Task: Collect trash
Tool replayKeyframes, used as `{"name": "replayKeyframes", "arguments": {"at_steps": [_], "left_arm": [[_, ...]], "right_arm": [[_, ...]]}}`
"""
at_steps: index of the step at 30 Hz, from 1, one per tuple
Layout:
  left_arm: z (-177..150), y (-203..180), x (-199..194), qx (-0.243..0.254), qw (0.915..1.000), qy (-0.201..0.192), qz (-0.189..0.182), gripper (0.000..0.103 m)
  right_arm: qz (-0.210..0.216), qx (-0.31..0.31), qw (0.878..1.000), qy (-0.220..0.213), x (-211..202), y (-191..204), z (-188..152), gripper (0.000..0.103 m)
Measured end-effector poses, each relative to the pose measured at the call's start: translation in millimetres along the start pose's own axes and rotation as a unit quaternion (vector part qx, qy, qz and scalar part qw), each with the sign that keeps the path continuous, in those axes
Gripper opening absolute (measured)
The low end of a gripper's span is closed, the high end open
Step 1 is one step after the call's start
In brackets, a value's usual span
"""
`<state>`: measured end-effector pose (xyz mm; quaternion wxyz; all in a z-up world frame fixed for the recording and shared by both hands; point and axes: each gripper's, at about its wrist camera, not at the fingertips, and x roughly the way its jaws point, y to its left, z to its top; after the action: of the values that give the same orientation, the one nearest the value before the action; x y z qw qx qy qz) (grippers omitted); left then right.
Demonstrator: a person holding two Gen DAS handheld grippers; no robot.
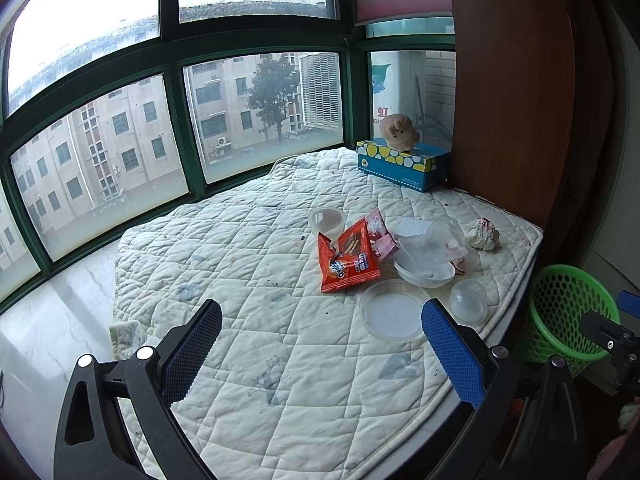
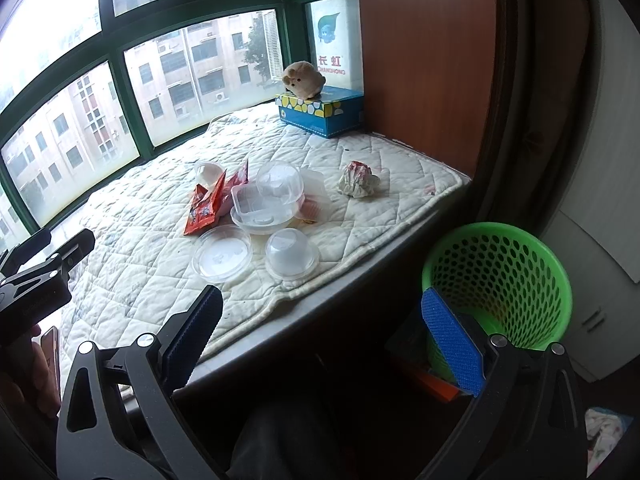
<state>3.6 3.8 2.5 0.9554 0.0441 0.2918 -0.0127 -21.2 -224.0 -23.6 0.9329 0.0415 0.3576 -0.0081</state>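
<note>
Trash lies in a pile on the quilted pad (image 1: 248, 264) (image 2: 152, 208): an orange snack wrapper (image 1: 347, 261) (image 2: 205, 209), a pink wrapper (image 1: 380, 236), several clear plastic cups and lids (image 1: 394, 314) (image 2: 223, 254), and a crumpled paper ball (image 1: 483, 233) (image 2: 358, 179). A green mesh bin (image 1: 568, 312) (image 2: 498, 284) stands on the floor off the pad's right edge. My left gripper (image 1: 322, 348) is open above the pad, short of the pile, holding nothing. My right gripper (image 2: 322, 340) is open over the ledge's front edge, left of the bin, holding nothing.
A blue tissue box (image 1: 402, 164) (image 2: 320, 114) with a plush toy (image 1: 400, 131) (image 2: 303, 79) on it sits at the far corner by the brown wooden panel (image 1: 508, 100). Green-framed windows (image 1: 176, 120) border the ledge at the back and left.
</note>
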Motion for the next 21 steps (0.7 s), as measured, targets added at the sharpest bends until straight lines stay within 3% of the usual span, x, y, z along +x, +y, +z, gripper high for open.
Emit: {"name": "replayKeyframes", "arguments": {"at_steps": [21], "left_arm": [[-1.2,3.5,5.0,0.001,1.0,0.002,0.0,0.097]], "right_arm": [[0.0,0.002,1.0,0.003,2.3,1.2,-1.0,0.099]]}}
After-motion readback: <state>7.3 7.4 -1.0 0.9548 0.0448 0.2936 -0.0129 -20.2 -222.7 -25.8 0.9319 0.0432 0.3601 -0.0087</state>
